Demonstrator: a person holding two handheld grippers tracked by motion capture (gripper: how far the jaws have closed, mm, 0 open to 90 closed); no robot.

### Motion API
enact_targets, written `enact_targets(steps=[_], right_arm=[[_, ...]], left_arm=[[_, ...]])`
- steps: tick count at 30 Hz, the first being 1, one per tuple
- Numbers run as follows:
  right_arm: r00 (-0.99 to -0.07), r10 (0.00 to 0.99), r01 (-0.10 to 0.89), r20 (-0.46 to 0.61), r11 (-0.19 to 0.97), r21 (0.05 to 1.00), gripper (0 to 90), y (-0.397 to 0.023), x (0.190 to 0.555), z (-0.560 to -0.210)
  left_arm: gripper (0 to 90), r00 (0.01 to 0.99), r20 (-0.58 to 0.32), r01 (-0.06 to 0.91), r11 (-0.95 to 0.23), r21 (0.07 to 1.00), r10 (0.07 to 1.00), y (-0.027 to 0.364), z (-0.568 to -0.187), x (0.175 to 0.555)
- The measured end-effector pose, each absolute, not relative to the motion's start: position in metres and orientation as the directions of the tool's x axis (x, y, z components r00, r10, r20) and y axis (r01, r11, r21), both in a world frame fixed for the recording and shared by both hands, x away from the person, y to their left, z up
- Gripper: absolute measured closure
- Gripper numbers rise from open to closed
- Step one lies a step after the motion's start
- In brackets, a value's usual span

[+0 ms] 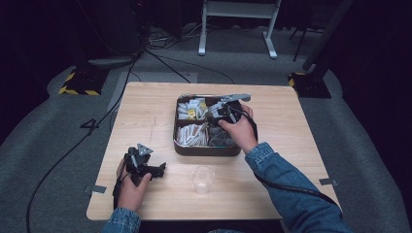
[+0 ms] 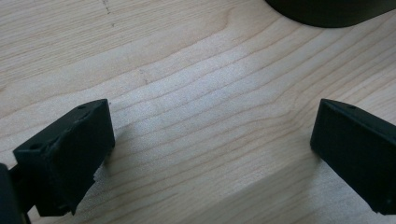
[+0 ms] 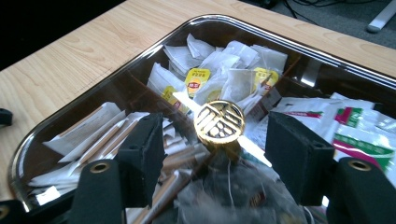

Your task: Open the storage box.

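Note:
A dark metal tray (image 1: 177,145) with four compartments sits at the table's middle. A gold round knob (image 3: 219,122) stands where its dividers cross. My right gripper (image 3: 217,156) hangs open just above the tray, one jaw on each side of the knob and a little short of it, touching nothing; in the high view the right gripper (image 1: 217,114) is over the tray's middle. My left gripper (image 1: 156,171) rests open on the bare wood near the front left, and in its own view the left gripper (image 2: 210,154) has nothing between its jaws.
The compartments hold tea bags with yellow tags (image 3: 219,70), paper stick packets (image 3: 105,135), green-and-white sachets (image 3: 364,126) and mesh bags (image 3: 224,196). A clear plastic cup (image 1: 202,179) stands upright in front of the tray. The tray's dark wall (image 2: 331,11) lies beyond the left gripper.

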State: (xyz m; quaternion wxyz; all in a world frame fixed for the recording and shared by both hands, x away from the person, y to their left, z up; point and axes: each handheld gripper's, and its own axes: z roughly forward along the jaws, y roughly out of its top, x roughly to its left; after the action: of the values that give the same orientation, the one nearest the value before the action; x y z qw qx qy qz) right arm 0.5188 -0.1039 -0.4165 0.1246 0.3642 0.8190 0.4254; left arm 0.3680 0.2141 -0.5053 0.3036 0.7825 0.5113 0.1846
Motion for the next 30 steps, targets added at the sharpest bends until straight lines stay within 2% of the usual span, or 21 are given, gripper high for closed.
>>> enact_targets(steps=[11, 12, 16, 30], right_arm=[[-0.687, 0.722, 0.507, 0.079, 0.399, 0.764, 44.5, -0.083, 0.535, -0.433], [-0.689, 0.721, 0.509, 0.077, 0.405, 0.76, 52.5, -0.082, 0.536, -0.437], [-0.69, 0.721, 0.502, 0.062, 0.414, 0.759, 58.1, -0.081, 0.537, -0.441], [-0.685, 0.728, 0.481, 0.016, 0.436, 0.76, 58.9, -0.078, 0.534, -0.442]], left_arm=[[0.1, 0.409, -0.022, 0.688, -0.292, 0.664, 0.912, 0.214, -0.505, 0.368], [0.1, 0.408, -0.023, 0.688, -0.29, 0.665, 0.913, 0.214, -0.505, 0.368], [0.1, 0.407, -0.023, 0.688, -0.29, 0.665, 0.913, 0.214, -0.505, 0.368], [0.1, 0.408, -0.024, 0.688, -0.29, 0.665, 0.913, 0.214, -0.505, 0.368]])
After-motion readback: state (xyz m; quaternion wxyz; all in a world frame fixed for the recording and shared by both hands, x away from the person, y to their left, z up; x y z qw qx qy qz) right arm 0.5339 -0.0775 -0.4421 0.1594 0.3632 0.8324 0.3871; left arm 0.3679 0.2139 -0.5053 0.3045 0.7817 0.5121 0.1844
